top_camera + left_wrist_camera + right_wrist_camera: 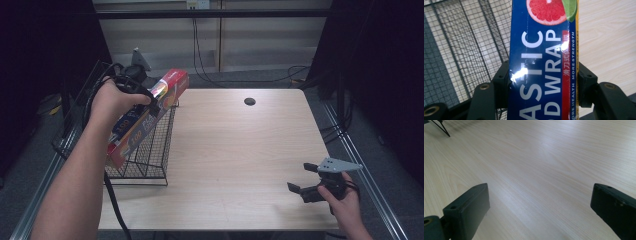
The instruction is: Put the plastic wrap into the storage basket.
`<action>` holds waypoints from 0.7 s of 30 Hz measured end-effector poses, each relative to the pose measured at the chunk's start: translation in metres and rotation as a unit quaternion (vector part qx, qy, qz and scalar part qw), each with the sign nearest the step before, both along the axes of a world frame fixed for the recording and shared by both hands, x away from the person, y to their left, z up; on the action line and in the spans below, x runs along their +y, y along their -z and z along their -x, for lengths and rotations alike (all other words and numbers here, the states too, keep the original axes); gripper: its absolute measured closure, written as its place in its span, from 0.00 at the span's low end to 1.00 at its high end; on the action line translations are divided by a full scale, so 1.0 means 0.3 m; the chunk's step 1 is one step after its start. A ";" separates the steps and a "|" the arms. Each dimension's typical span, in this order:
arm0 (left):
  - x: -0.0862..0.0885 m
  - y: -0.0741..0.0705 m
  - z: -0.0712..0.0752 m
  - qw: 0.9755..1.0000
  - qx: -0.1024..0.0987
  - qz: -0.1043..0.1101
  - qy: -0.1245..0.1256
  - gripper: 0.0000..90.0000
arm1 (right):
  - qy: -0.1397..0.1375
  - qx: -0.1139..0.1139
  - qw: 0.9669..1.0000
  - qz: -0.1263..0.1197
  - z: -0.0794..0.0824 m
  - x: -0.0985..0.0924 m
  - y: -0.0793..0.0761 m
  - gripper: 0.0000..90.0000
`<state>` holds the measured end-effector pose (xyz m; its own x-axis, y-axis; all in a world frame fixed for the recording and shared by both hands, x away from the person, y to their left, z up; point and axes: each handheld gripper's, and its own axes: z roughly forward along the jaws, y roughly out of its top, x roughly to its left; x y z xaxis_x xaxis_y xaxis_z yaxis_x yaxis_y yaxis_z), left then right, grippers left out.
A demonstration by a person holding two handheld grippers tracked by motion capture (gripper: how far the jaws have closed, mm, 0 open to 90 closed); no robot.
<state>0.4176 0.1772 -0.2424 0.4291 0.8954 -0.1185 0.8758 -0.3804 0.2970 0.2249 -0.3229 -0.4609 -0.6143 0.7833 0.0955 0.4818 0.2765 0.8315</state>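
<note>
I have the left gripper (150,102) clamped across the wrap box (145,120), holding it tilted above the wire basket (150,150) just below so it can go in lengthwise, while my right gripper (305,177) idles wide open, empty.

Both forearms come in bare, no sleeves. The left gripper (150,102) trails a black cable; the right gripper (303,178) carries a grey three-cornered plate over black, screw-holed jaws.
</note>
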 end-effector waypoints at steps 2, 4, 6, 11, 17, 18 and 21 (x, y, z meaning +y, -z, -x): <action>0.014 0.000 -0.001 1.000 0.000 -0.002 -0.004 0.49 | 0.000 0.000 1.000 0.000 0.000 0.000 0.000 0.02; 0.031 0.001 0.000 1.000 -0.003 -0.001 -0.017 0.49 | 0.001 0.002 1.000 0.000 0.000 0.003 0.001 0.02; 0.037 0.001 -0.001 1.000 -0.003 -0.002 -0.020 0.49 | 0.000 0.002 1.000 0.000 0.000 0.003 0.001 0.02; 0.069 -0.001 -0.002 0.999 -0.004 0.001 -0.037 0.49 | 0.001 0.000 1.000 0.000 0.000 0.001 0.001 0.02; 0.099 -0.001 -0.002 0.999 -0.006 0.001 -0.054 0.48 | 0.001 0.001 1.000 0.000 0.000 0.002 0.001 0.02; 0.110 -0.002 -0.002 0.998 -0.008 -0.002 -0.061 0.48 | 0.000 0.002 1.000 0.000 0.000 0.002 0.001 0.02; 0.126 -0.001 -0.002 0.998 -0.007 0.002 -0.070 0.48 | 0.001 0.001 1.000 -0.001 0.001 0.002 0.000 0.02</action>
